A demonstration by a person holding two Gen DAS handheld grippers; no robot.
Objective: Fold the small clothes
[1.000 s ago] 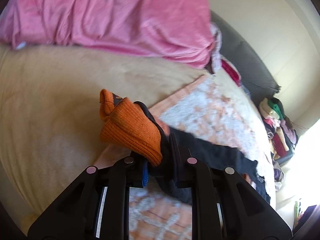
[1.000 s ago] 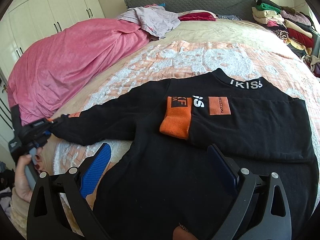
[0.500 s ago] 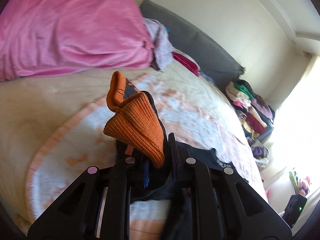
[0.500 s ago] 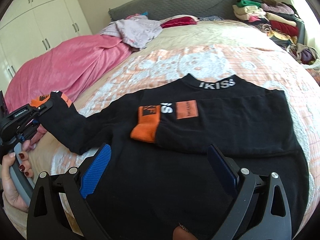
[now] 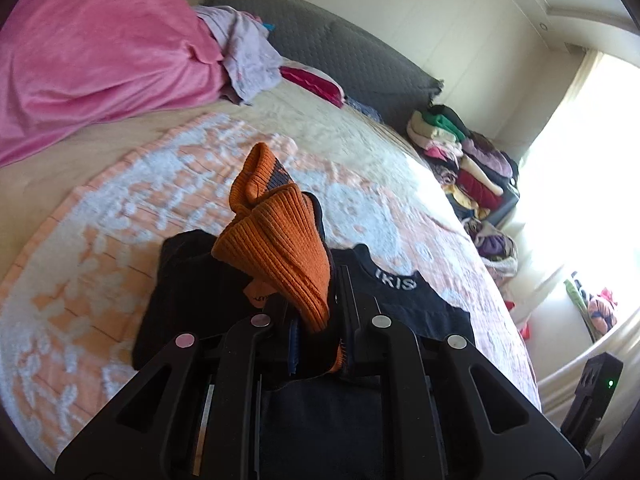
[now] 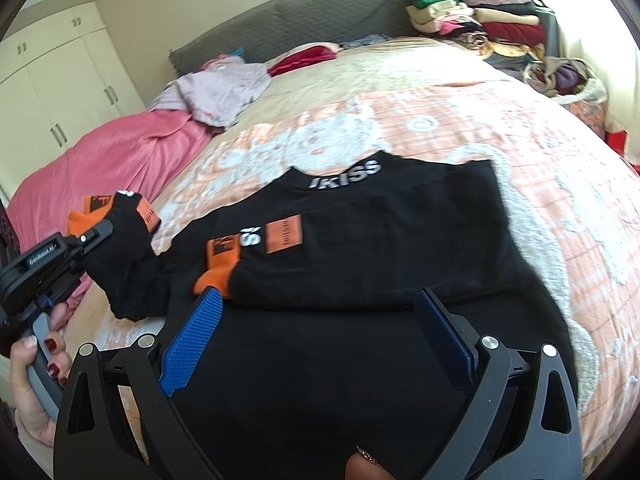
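A black sweater [image 6: 380, 248] with orange cuffs and white "IKISS" lettering at the collar lies on the bed. One sleeve is folded across the chest, its orange cuff [image 6: 218, 268] lying on the body. My left gripper [image 5: 318, 320] is shut on the other sleeve's orange cuff [image 5: 276, 248] and holds it lifted above the sweater's left side; it also shows in the right wrist view [image 6: 96, 236]. My right gripper [image 6: 320, 336] is open and empty, hovering over the sweater's lower body.
The bed has an orange and white patterned blanket [image 6: 460, 120]. A pink duvet [image 5: 88, 60] lies at the left, a lilac garment [image 6: 216, 92] near the grey headboard [image 6: 288, 28]. Stacked clothes [image 6: 480, 12] sit at the far right.
My left gripper has carried the orange cuff up and inward over the sweater's body, folding the sleeve. The right gripper has stayed open above the hem.
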